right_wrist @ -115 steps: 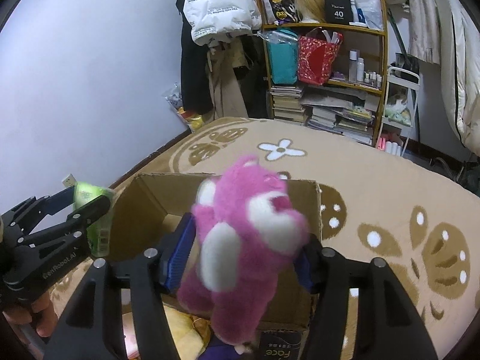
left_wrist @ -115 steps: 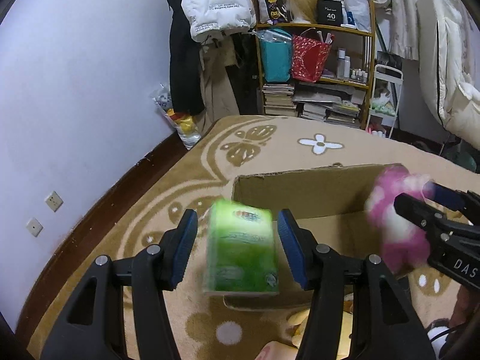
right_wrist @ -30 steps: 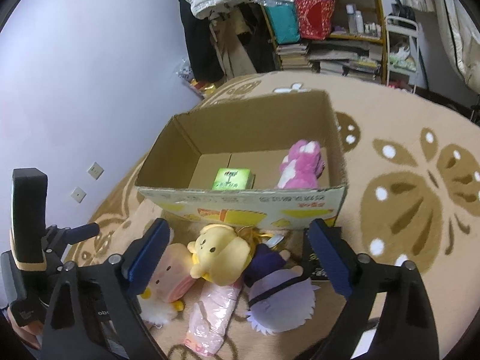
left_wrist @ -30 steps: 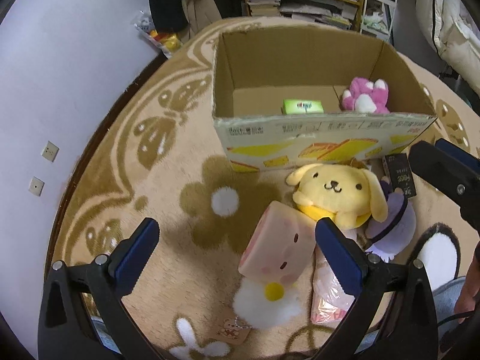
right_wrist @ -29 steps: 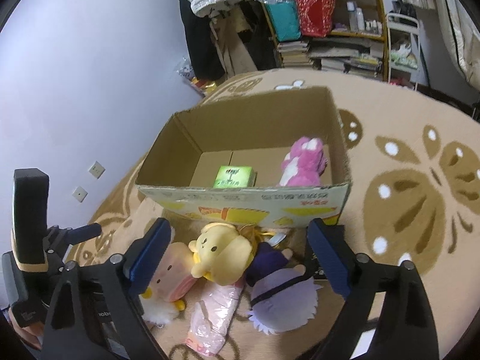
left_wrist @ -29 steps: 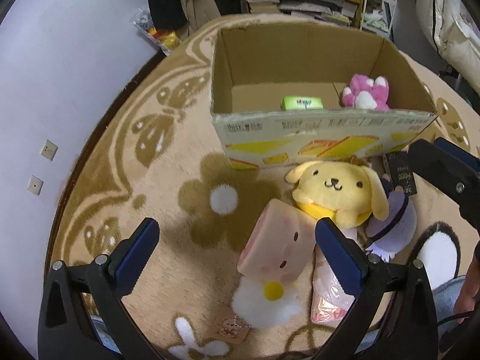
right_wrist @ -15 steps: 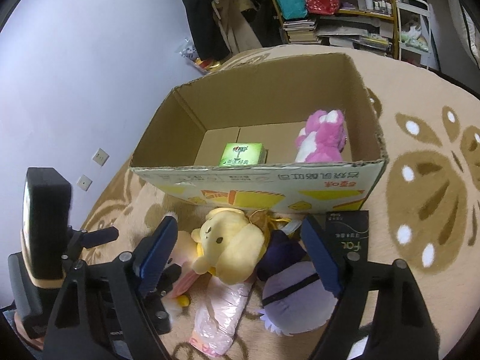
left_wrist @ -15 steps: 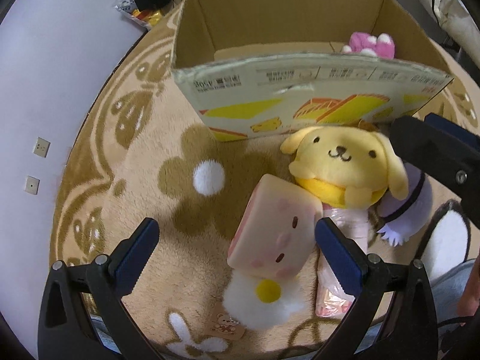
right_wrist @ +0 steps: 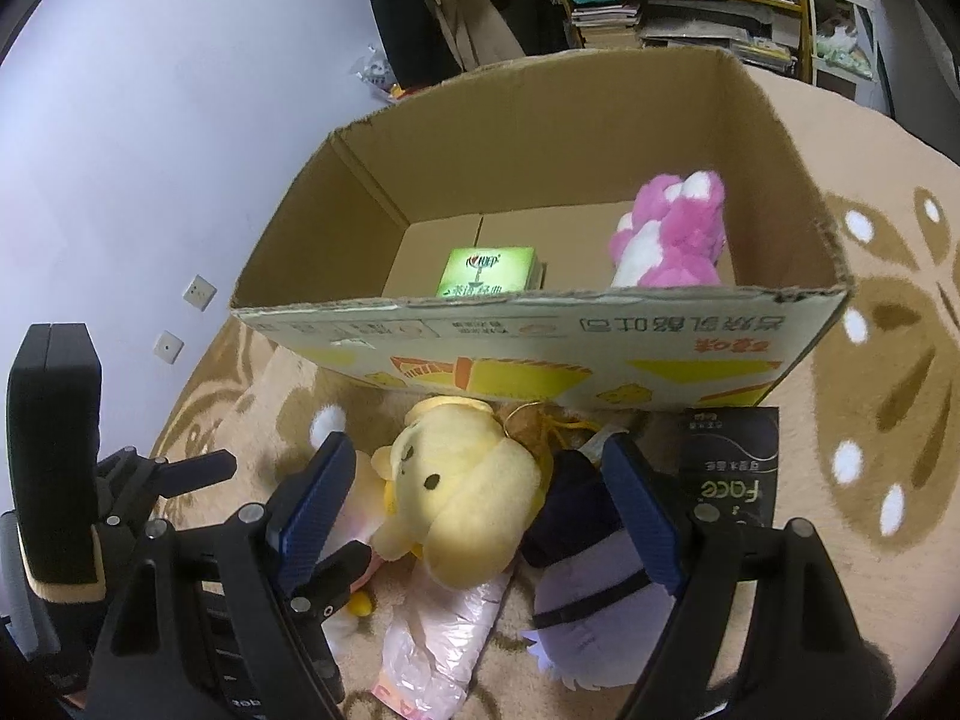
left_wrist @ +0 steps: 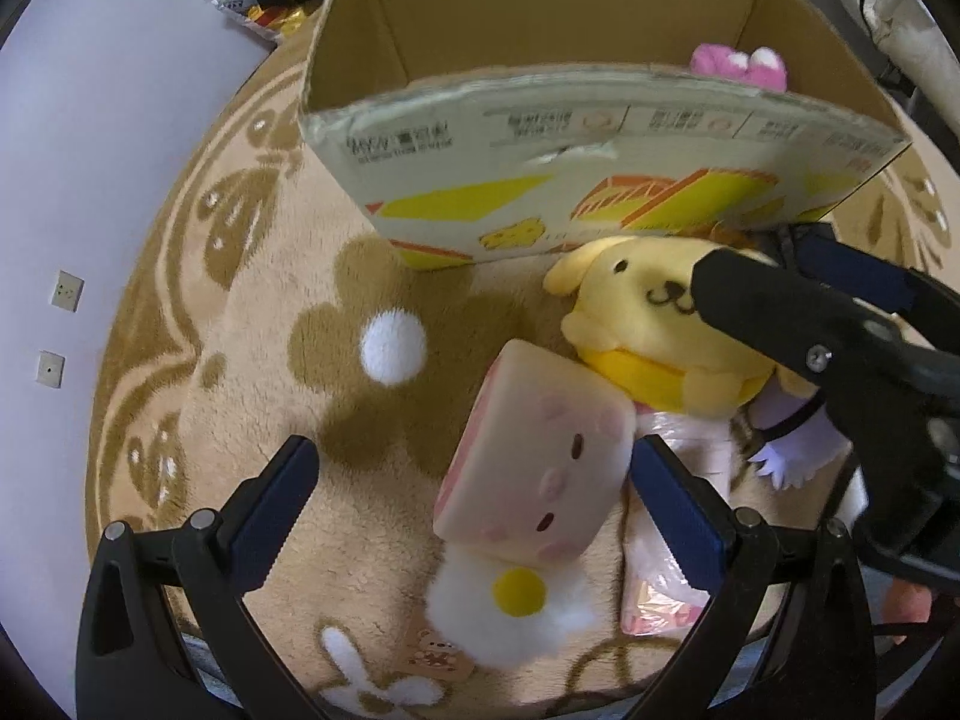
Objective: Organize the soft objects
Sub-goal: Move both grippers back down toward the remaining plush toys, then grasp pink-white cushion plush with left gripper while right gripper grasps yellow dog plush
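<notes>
The left gripper (left_wrist: 468, 489) is being held wide open and pointed steeply down, with nothing gripped; the pink block toy (left_wrist: 534, 480) is lying between its jaws, toward the right one, on the rug (left_wrist: 252, 360). Whether the right pad is touching the toy cannot be told. The right gripper (right_wrist: 474, 507) is also being held wide open and empty, its jaws set either side of the yellow dog (right_wrist: 462, 498), with the purple plush (right_wrist: 594, 606) under the right jaw at 4 o'clock. No pad is seen pressing on either toy.

The box (right_wrist: 540, 354) is standing at 12 o'clock in both views.

Only in the right wrist view is the box floor being shown: a green pack (right_wrist: 486, 273) at the middle and the pink bear (right_wrist: 672, 234) at 1 o'clock of it. A black packet (right_wrist: 729, 462) by the box front and the left gripper's body at 8 o'clock are also being shown there.

Only in the left wrist view are the block toy's face, the white flower with a yellow centre (left_wrist: 516, 591) at 6 o'clock, and the dog's face (left_wrist: 654, 294) at 2 o'clock being shown, with the right gripper's fingers crossing over the dog. A pink wrapper (left_wrist: 666, 576) is lying at 4 o'clock.
</notes>
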`<state>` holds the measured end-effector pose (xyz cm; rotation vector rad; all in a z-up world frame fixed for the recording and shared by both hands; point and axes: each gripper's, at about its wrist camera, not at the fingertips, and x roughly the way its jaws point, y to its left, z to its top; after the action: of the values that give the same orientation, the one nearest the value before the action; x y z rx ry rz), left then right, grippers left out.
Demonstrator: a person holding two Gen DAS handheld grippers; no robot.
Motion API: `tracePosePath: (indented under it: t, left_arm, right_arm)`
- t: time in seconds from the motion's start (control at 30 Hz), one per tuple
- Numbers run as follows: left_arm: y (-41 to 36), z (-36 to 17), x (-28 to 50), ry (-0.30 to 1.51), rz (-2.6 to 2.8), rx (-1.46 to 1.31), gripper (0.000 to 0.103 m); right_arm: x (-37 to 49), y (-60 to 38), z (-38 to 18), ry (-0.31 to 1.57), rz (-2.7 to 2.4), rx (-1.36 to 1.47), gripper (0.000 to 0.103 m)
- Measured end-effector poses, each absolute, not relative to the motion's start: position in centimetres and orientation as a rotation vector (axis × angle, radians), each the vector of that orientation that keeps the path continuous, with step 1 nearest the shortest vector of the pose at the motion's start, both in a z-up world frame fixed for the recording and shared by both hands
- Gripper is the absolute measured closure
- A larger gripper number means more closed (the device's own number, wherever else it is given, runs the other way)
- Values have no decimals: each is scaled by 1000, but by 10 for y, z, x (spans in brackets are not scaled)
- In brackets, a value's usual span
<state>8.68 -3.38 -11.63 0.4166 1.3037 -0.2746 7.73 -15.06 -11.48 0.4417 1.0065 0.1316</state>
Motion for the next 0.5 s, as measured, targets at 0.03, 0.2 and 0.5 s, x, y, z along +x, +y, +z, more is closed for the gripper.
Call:
tracePosePath:
  t: [0.03, 0.2, 0.5]
  left_arm:
    - [-33, -118, 88, 1313, -268, 417, 0]
    - [-32, -123, 93, 1322, -258, 424, 0]
    - [-34, -130, 94, 1324, -270, 460, 3]
  right_arm:
    - [78, -151, -116, 1010, 133, 443, 15]
    - [82, -148, -122, 1028, 144, 445, 15]
    - [87, -137, -131, 1063, 175, 435, 15]
